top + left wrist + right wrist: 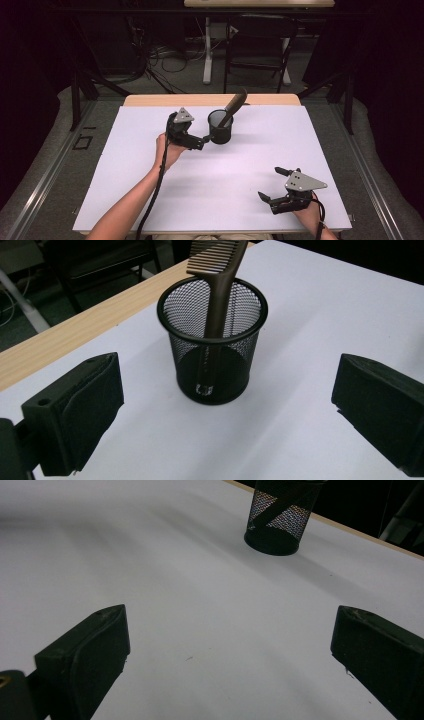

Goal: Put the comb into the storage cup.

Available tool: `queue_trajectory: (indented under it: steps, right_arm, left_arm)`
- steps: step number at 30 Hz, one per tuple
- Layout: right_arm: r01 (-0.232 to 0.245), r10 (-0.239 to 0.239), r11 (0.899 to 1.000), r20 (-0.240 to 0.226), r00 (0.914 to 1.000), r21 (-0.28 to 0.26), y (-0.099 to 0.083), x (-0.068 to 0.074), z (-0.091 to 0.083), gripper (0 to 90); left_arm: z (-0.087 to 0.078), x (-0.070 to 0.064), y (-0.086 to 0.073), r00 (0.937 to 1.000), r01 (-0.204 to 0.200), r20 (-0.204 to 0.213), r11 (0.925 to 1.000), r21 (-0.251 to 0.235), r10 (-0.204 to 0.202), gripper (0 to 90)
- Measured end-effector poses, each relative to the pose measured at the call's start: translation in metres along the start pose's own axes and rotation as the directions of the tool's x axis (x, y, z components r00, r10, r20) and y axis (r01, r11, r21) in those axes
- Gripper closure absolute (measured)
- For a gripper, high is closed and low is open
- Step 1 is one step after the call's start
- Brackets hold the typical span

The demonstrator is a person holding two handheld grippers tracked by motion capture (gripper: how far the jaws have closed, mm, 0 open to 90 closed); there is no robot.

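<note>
One comb (218,287) in mesh cup (212,347) — left tool (204,140) agape beside it.

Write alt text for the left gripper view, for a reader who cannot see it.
A black mesh cup stands upright on a white table, holding a brown comb that leans with its teeth end up past the rim. The left gripper has its two black jaws wide open in the foreground, either side of the cup, not touching it.

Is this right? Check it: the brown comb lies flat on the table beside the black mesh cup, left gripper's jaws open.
Not quite. The brown comb stands inside the black mesh cup, leaning on its rim, as the left gripper view shows. The left gripper is indeed open.
</note>
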State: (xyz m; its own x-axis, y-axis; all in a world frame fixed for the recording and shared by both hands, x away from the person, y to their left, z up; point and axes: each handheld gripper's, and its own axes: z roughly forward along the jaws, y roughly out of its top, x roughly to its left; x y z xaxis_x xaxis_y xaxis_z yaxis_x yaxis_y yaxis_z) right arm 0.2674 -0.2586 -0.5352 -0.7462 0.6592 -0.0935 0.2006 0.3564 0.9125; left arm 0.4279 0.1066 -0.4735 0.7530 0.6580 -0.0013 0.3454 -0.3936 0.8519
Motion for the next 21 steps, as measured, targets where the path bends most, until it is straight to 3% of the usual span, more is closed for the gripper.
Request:
queue_trajectory:
  steps: [21]
  right_arm:
    - [-0.003,0.003,1.0,0.005,1.0,0.01,0.0,0.0,0.001,1.9]
  left_arm:
    - [-0.052,-0.002,-0.047,0.9985,0.015,-0.054,0.9994,0.03,-0.013,0.0]
